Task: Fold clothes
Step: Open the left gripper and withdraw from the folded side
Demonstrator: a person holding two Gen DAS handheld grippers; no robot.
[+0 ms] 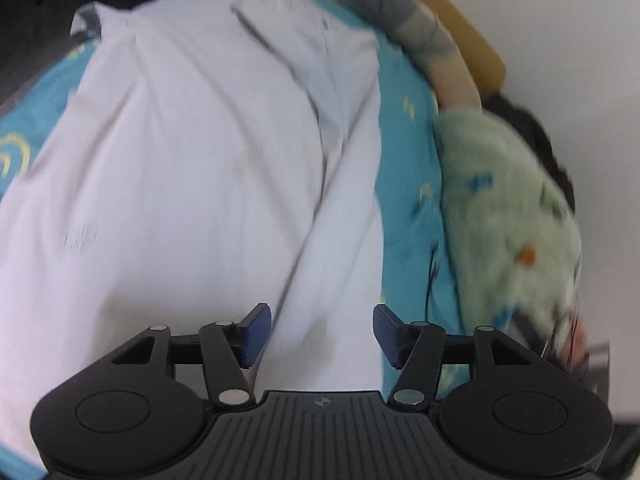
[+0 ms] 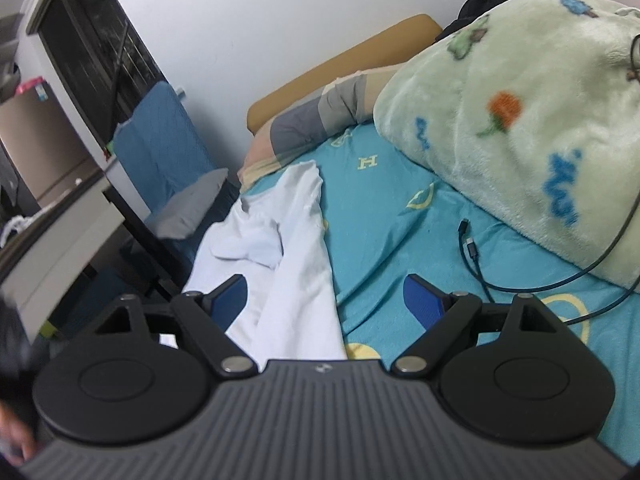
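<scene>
Both the left tool (image 1: 322, 334) and the right tool (image 2: 326, 306) gape wide, holding nothing. Just beyond them the white shirt (image 1: 192, 168) lies rumpled on the turquoise bedsheet (image 2: 392, 216), beside the green blanket (image 2: 520, 120). Judging by this, folding has barely begun.

bed (image 2: 384, 216): turquoise sheet, yellow motifs | white shirt (image 1: 192, 152) spread on the sheet along the left side | pale green fleece blanket (image 2: 520, 120) heaped at right | dark cable (image 2: 476, 256) on the sheet, running under the blanket | striped grey-beige pillow (image 2: 320, 116) against the tan headboard (image 2: 340, 68)
</scene>
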